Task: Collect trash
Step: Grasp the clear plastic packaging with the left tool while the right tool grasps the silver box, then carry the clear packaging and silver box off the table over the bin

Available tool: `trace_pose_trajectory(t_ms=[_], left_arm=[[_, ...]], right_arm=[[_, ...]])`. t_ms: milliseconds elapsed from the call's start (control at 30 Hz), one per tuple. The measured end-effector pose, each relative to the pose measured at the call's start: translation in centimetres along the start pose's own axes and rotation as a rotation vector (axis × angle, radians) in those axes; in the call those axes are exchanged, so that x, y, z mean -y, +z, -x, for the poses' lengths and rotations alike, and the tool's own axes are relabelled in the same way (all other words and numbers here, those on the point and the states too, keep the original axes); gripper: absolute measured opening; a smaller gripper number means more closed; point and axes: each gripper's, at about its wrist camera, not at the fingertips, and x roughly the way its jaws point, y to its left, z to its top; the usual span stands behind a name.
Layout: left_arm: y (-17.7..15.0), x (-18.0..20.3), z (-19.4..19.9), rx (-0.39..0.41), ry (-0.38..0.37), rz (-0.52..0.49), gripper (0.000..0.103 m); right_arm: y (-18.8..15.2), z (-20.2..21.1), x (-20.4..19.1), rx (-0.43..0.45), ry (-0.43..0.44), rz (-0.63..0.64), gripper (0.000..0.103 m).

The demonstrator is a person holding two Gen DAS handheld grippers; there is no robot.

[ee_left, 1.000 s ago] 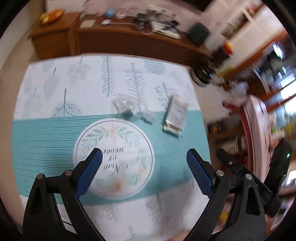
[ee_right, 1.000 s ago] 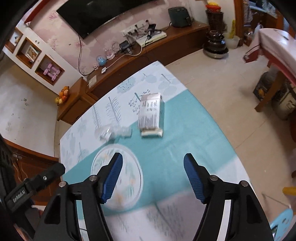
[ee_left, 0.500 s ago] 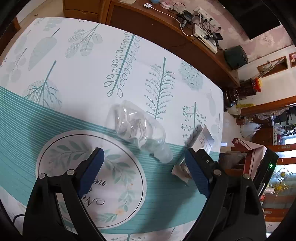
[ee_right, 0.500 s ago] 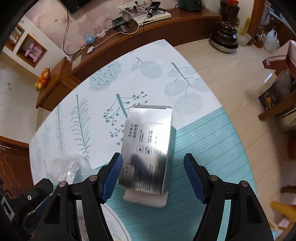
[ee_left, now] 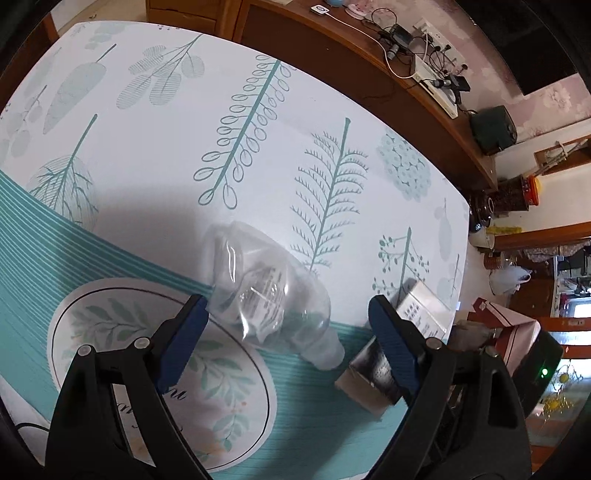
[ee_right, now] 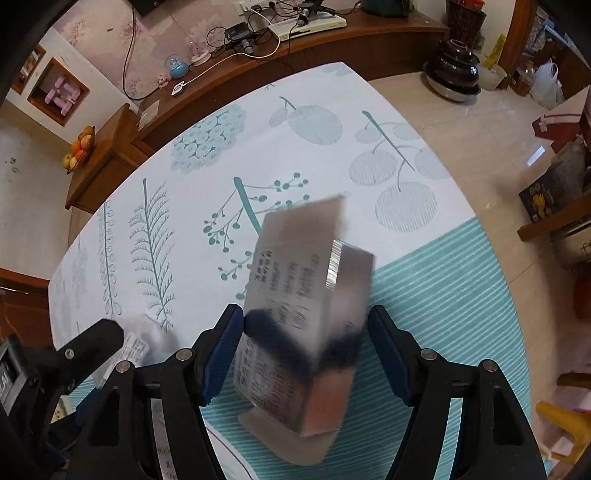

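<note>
A crushed clear plastic bottle (ee_left: 266, 291) lies on the patterned tablecloth (ee_left: 258, 122), between and just ahead of the fingertips of my open left gripper (ee_left: 288, 314). A silver printed carton (ee_right: 306, 317) lies on the teal stripe; it also shows in the left wrist view (ee_left: 402, 343) to the right of the bottle. My right gripper (ee_right: 304, 328) is open with the carton between its jaws, the pads close beside its sides; the carton looks blurred and tilted. The bottle's edge (ee_right: 133, 347) shows at the left of the right wrist view.
A wooden sideboard (ee_right: 258, 62) with cables and a power strip (ee_right: 310, 22) runs behind the table. The table's right edge drops to a tiled floor (ee_right: 480, 122) with a dark pot (ee_right: 454, 70), bags and boxes. A round printed motif (ee_left: 162, 365) lies under the left gripper.
Both grippers moved forward and down toward the table. The bottle now sits between the left fingertips, and the carton sits between the right jaws and looks tilted.
</note>
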Motion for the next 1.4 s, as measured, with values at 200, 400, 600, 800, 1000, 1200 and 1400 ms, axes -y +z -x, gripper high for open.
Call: trace_pose_trajectory(t_ms=[200,400,600,800,1000,1200,1400], left_arm=[[0.7,0.2,-1.6,-0.009,0.006,0.037,0.066],[0.6,1.3,-2.2,0.021,0.011,-0.002,0.065],[-0.4,2.0,-1.9,0.013,-0.002,-0.079,0.064],[-1.7,3.1,-0.3,-0.017,0.013,-0.174,0.064],[-5.0,2.2,3.1,-0.016,0.054,-0.267,0.064],[-9.9,-2.8,6.8,-0.049,0.043,-0.258,0.064],[-16.2,-7.6,12.3,-0.057,0.039,-0.319,0.064]], right_arm=[[0.2,-0.6,-1.0,-0.002,-0.019,0.021,0.071],[-0.2,-0.4,-0.6,-0.01,-0.017,0.011,0.067],[-1.3,1.4,1.2,-0.003,0.035,0.018,0.055],[-2.5,1.8,3.9,-0.045,0.109,0.004,0.052],[-4.9,2.8,5.9,-0.081,0.188,0.026,0.052],[-9.7,5.5,5.8,-0.134,0.264,0.095,0.052],[-16.6,9.8,5.1,-0.161,0.308,0.156,0.052]])
